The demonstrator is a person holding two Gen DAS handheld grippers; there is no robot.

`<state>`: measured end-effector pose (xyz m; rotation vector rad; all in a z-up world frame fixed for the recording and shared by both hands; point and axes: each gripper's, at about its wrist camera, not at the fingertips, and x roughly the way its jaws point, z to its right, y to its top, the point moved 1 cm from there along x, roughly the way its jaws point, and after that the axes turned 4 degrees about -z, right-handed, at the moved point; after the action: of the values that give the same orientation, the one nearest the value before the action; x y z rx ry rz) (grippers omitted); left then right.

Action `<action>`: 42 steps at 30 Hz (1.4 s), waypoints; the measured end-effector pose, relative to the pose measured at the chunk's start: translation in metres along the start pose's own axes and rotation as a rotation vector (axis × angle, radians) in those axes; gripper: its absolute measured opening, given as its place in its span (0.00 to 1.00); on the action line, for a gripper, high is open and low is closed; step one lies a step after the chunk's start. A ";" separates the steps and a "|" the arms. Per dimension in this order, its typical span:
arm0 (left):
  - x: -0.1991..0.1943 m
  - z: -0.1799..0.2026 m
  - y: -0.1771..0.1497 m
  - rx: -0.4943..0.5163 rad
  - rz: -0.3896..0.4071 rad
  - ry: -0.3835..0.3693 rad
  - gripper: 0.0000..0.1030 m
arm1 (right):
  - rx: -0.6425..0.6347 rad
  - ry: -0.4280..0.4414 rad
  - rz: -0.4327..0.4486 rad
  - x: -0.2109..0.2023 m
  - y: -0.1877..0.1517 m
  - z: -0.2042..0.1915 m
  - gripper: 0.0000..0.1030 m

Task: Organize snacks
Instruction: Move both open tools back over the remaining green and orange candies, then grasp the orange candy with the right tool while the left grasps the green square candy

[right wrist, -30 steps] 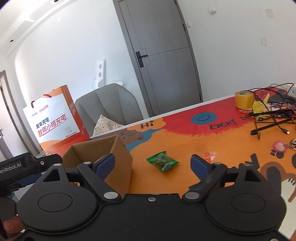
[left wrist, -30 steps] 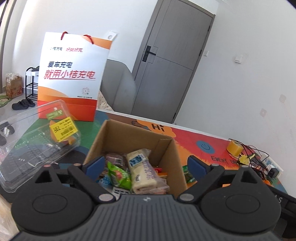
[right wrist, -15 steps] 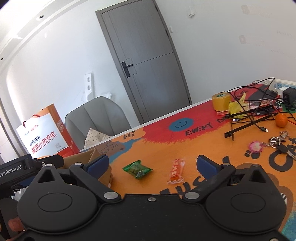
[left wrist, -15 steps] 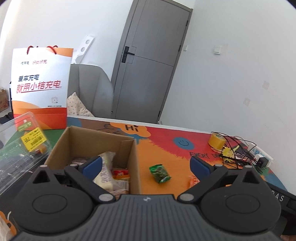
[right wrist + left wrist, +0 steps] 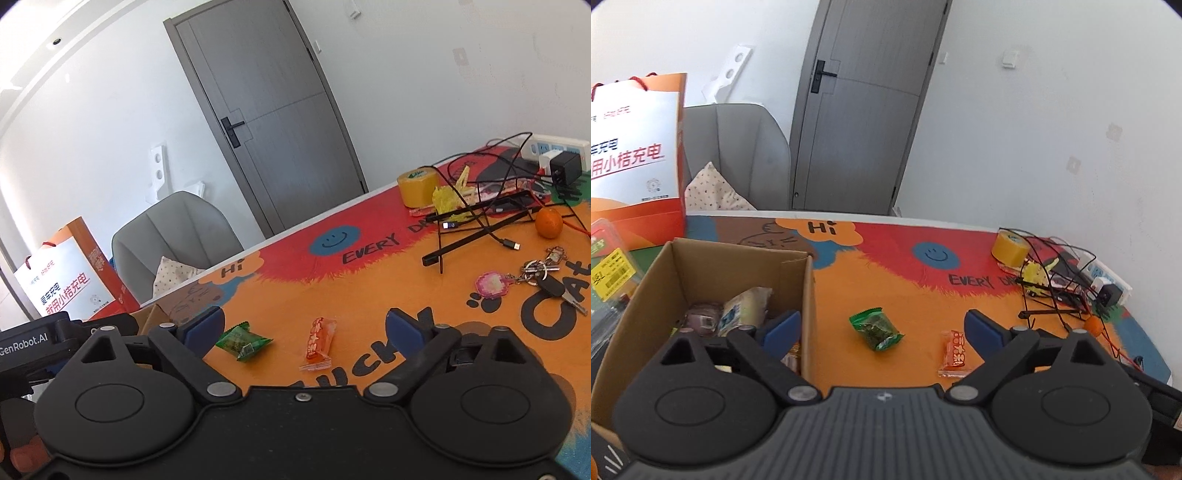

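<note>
Lying loose on the surface (image 5: 849, 295) are two snacks, green packet (image 5: 876, 329) and orange packet (image 5: 955, 353), just right of the box (image 5: 738, 258), which is already holding other snacks, so these look next to go in. Left gripper (image 5: 882, 328) is framing the green one, right gripper (image 5: 304, 328) the orange one; both are empty, jaws wide but closing, likely lining up a pick each.

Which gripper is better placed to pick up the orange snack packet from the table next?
The right gripper, probably. The orange packet lies centred between its closing, empty jaws. The left gripper is centred on the green packet, beside the cardboard box.
</note>
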<state>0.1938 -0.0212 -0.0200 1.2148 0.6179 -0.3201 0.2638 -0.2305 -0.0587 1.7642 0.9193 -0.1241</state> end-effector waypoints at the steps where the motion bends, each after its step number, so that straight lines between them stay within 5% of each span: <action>1: 0.004 0.002 0.001 0.001 -0.015 -0.003 0.87 | 0.004 -0.001 -0.011 0.004 0.000 0.001 0.85; 8: 0.040 0.013 0.011 0.013 -0.118 0.022 0.68 | 0.042 -0.019 -0.086 0.033 0.004 0.011 0.65; 17: 0.083 0.013 0.016 -0.065 -0.197 0.055 0.57 | 0.051 -0.005 -0.170 0.065 0.005 0.013 0.48; 35: 0.150 0.033 0.007 -0.019 -0.260 0.201 0.56 | 0.021 -0.045 -0.259 0.113 -0.006 0.010 0.40; 42: 0.169 0.026 0.000 -0.039 -0.279 0.231 0.56 | 0.022 -0.038 -0.259 0.116 -0.009 0.012 0.30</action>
<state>0.3348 -0.0299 -0.1160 1.1374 0.9940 -0.4026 0.3427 -0.1796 -0.1283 1.6503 1.1198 -0.3343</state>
